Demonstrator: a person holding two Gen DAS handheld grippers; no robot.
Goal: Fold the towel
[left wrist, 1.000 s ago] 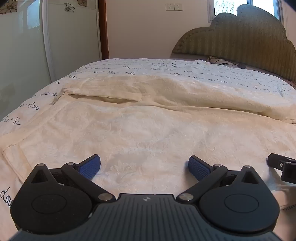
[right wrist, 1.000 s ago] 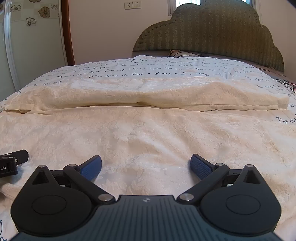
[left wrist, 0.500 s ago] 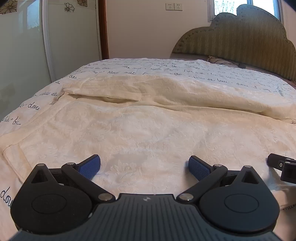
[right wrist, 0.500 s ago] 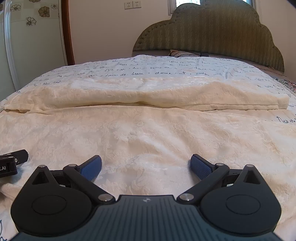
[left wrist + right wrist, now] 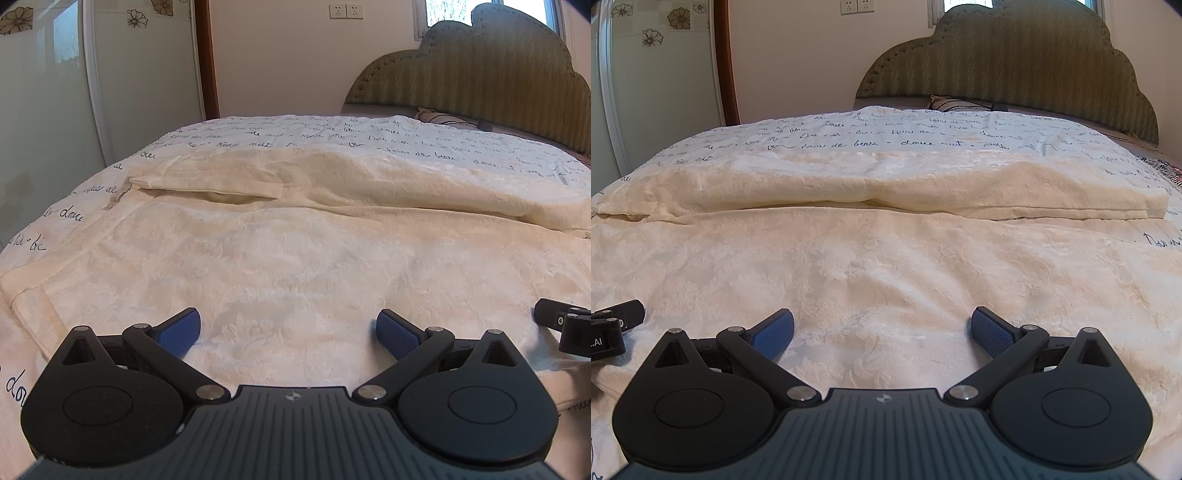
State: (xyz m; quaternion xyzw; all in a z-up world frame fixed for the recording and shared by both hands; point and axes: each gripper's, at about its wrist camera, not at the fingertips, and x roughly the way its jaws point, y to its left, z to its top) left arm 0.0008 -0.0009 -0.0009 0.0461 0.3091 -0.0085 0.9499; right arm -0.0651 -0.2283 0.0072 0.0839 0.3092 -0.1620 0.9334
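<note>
we checked against the frames a second back and nothing had changed: both tools sat low at the near edge of the bed (image 5: 258,127), side by side. left gripper (image 5: 289,326) jaws spread wide, gripping nothing; right gripper (image 5: 882,326) the same, blue pads (image 5: 991,332) apart over the cloth. the cream towel (image 5: 295,258) lay spread across the near part of the bed, its far strip already doubled over into a thick band (image 5: 879,184) running toward the headboard (image 5: 997,62) side. near-left corner of the towel sat flat by the left edge. we judged this a pause before grabbing the near edge for the next fold; no fabric pinched yet.
</note>
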